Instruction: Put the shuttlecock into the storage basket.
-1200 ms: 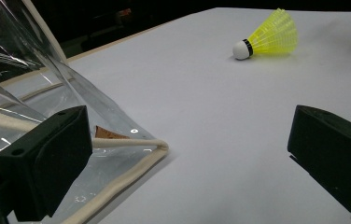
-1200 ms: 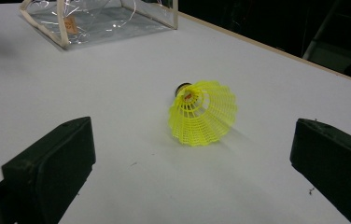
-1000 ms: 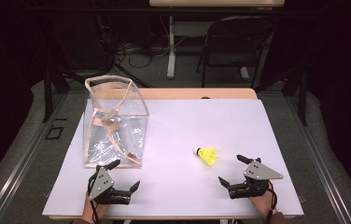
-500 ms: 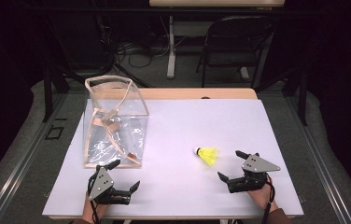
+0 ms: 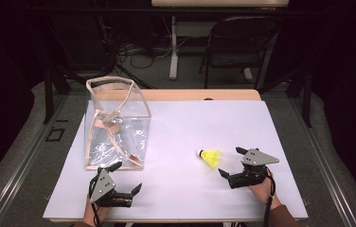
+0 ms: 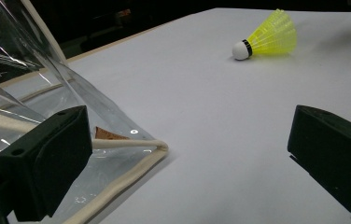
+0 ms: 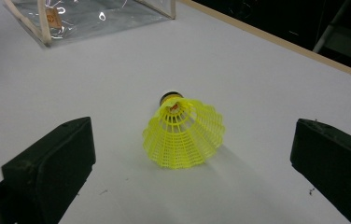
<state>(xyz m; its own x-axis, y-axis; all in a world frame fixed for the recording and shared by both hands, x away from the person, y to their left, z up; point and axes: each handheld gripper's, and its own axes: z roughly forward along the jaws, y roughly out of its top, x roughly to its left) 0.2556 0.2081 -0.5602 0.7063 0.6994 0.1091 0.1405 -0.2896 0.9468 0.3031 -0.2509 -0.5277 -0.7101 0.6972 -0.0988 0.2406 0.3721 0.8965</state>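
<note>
You are in the approach step. The yellow shuttlecock [image 5: 209,157] lies on its side on the table [image 5: 242,127], toward the near right corner, untouched. Your right gripper [image 5: 227,163] faces its skirt, jaws wide. Advance until they straddle it, then close gently. Your left gripper [image 5: 126,178] waits wide beside the clear bag [image 5: 114,125].

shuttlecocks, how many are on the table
1. The yellow shuttlecock lies on its side on the white table, right of the clear bag and just ahead of the open right gripper. None shows inside the bag.
</note>
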